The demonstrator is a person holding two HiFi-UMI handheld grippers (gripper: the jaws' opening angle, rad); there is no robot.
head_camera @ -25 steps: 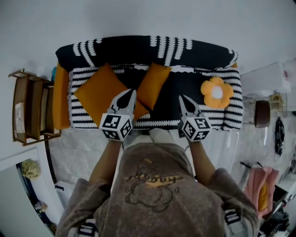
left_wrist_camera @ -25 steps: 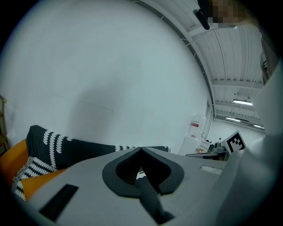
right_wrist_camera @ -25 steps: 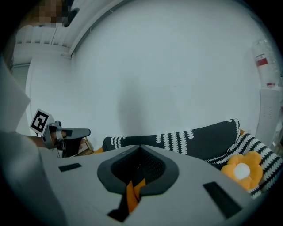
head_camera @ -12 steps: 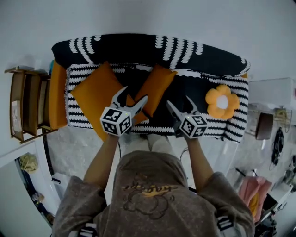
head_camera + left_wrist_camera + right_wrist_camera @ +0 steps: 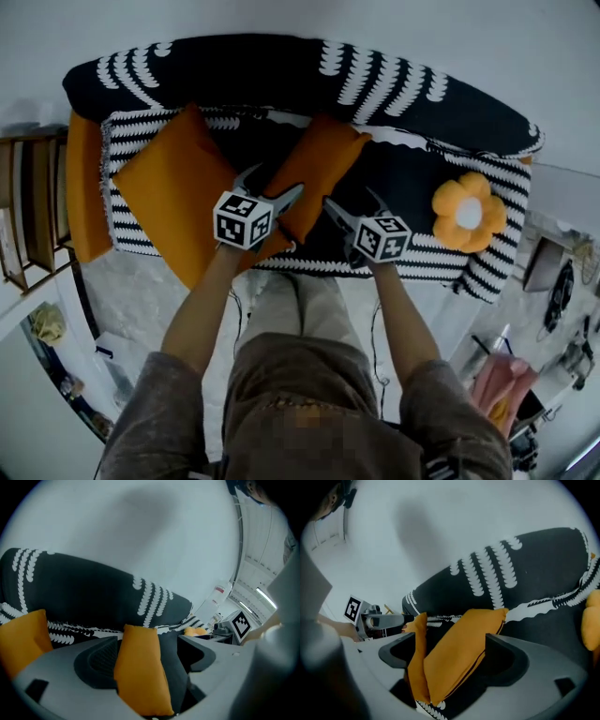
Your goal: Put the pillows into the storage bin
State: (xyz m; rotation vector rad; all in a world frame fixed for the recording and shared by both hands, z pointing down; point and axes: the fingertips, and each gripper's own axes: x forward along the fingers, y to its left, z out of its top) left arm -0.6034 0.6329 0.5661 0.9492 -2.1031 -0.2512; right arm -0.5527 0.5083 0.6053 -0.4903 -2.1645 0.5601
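Person stands at the front edge of a sofa (image 5: 422,103) with a black-and-white striped cover, both arms stretched out over the seat.

Left gripper (image 5: 274,185): jaws wide apart, just been opening, holding nothing. Its own view looks straight at the middle orange pillow (image 5: 317,178), which shows in the gap between the jaws with neither pad pressing on it. In the head view its right jaw tip overlaps that pillow's lower left edge; cannot tell if it touches.

Right gripper (image 5: 351,201): jaws also wide apart, just been opening, nothing gripped. In its own view the same middle pillow fills most of the gap between the jaws, pads clear of it. In the head view the gripper sits just beside the pillow's lower right edge.

Marker cubes (image 5: 244,220) on both grippers face up.

Pillows, all on the sofa seat:
- middle orange pillow, leaning tilted against the backrest, between the two grippers.
- large orange pillow (image 5: 173,202), left part of the seat, lying diamond-wise, its lower corner hanging over the front edge and running under the left gripper.
- orange flower cushion (image 5: 469,211) with a white centre, right part of the seat, well apart from both grippers.

Wooden shelf unit (image 5: 28,216) stands left of the sofa.
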